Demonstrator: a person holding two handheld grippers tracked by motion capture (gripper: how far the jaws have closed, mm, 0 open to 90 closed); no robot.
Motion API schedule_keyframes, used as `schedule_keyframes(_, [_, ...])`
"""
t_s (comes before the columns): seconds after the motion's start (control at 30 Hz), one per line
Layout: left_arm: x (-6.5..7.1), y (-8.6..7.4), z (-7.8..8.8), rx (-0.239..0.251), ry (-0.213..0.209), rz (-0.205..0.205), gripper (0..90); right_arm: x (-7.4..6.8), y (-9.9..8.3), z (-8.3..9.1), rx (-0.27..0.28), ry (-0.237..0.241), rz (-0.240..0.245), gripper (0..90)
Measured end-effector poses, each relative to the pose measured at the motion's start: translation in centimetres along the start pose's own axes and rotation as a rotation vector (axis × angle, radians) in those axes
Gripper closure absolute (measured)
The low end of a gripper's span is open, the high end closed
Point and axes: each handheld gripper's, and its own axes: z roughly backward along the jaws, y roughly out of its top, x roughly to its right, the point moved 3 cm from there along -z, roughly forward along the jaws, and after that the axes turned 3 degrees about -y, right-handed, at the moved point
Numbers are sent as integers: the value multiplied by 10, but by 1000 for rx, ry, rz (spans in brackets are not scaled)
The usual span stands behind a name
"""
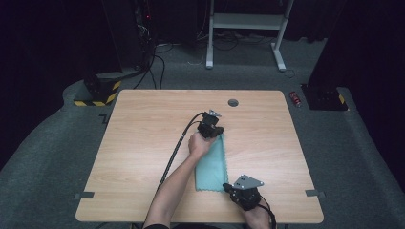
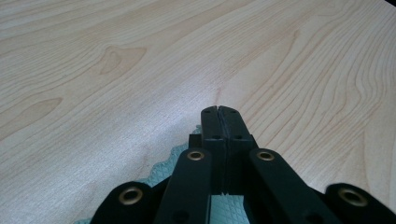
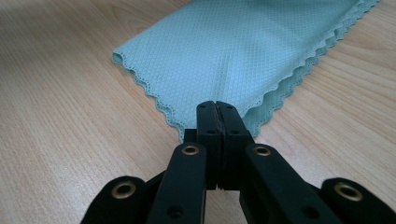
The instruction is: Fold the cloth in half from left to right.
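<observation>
Fingers (image 3: 208, 122) of both grippers clenched: left gripper (image 1: 210, 125), right gripper (image 1: 235, 187) pinching folded cloth (image 1: 211, 167) corners.

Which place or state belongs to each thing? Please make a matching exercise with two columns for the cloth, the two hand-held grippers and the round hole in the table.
Things:
1. cloth
2. left hand-held gripper
3. right hand-held gripper
4. round hole

Places or states:
A. at the near corner of the cloth, jaws closed
B. near the far edge of the table
C. folded, pale green, lying flat
D. at the far end of the cloth, jaws closed

Pairs: 1-C, 2-D, 3-A, 4-B
</observation>
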Motion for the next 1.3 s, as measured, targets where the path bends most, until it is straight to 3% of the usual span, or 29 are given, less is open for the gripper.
schedule_keyframes(0.17, [3, 1, 0, -2, -4, -25, 897, 0, -1, 1, -1, 4, 4, 892])
schedule_keyframes(0.37, [1, -3, -7, -23, -9, -19, 888, 1, -1, 1, -6, 6, -5, 880])
schedule_keyframes(0.53, [0, 0, 2, 23, -18, -21, 775, 4, -1, 1, -8, 9, -19, 793])
schedule_keyframes(0.7, [-9, -2, 23, 61, 20, 4, 672, 11, 4, 5, 20, -9, -31, 760])
schedule_keyframes(0.93, [-26, -24, 46, 46, 89, 13, 626, 23, 22, 9, 55, -18, -13, 733])
schedule_keyframes(1.07, [-32, -34, 48, 33, 98, 34, 612, 25, 30, 15, 78, 4, -9, 720])
schedule_keyframes(1.17, [-33, -40, 46, 8, 121, 13, 607, 26, 30, 11, 58, 7, -1, 716])
schedule_keyframes(1.3, [-35, -45, 46, -6, 158, -5, 604, 26, 30, -11, 12, 12, 15, 703])
